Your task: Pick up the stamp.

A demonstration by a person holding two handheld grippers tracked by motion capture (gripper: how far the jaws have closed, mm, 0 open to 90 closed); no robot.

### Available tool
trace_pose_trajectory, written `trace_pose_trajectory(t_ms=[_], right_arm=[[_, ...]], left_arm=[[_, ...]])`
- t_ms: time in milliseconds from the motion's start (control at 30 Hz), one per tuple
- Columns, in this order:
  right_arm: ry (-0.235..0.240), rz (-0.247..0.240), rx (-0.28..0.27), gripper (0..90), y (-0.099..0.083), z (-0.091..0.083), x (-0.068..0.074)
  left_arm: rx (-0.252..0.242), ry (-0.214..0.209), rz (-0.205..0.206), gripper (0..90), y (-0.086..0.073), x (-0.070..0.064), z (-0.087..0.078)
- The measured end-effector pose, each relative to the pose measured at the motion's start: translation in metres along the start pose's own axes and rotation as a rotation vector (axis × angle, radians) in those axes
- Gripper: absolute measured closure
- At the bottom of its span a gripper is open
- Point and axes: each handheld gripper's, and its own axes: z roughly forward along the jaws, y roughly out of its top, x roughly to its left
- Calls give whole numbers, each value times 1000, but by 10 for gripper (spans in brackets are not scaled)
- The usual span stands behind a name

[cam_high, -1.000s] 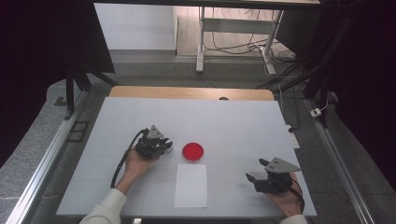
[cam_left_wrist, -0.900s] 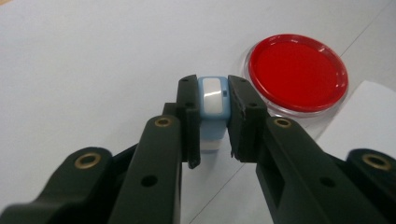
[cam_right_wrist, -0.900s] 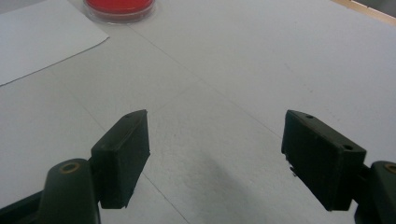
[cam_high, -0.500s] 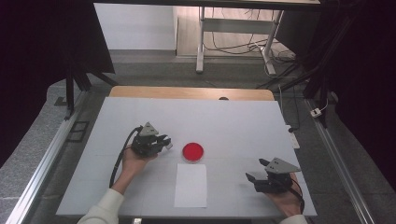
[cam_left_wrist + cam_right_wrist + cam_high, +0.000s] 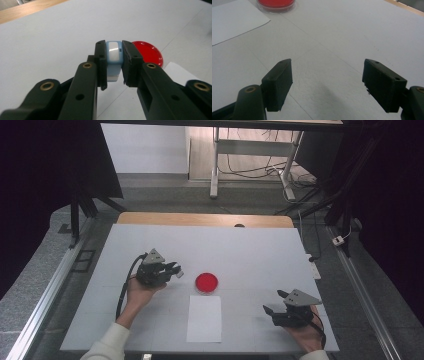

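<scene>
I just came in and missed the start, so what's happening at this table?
A person works at a white table with a gripper in each hand. The left gripper is shut on a small light-blue and white block, held just short of a round red dish. A white sheet of paper lies beside the dish on the person's side. The right gripper is open and holds nothing, off to the right.

My black left gripper (image 5: 114, 63) is gripping a pale-blue-and-white block (image 5: 113, 58); a red dish (image 5: 206, 282) is sitting by white paper (image 5: 204, 318).
</scene>
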Motion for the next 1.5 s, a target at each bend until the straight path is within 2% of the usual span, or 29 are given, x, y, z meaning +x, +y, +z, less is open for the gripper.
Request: trace_pose_trajectory(t_ms=[367,767,1267,1500], right_arm=[[-2,0,2,236,0,0,1],[-9,0,-2,236,0,-1,0],[-9,0,-4,236,0,-1,1],[-8,-3,-3,236,0,-1,1]], left_arm=[[-30,-34,-5,751,4,-4,-15],[-50,-42,-7,751,5,-7,-25],[-86,-82,-32,751,9,-9,-38],[-106,-94,-29,751,12,-12,-43]])
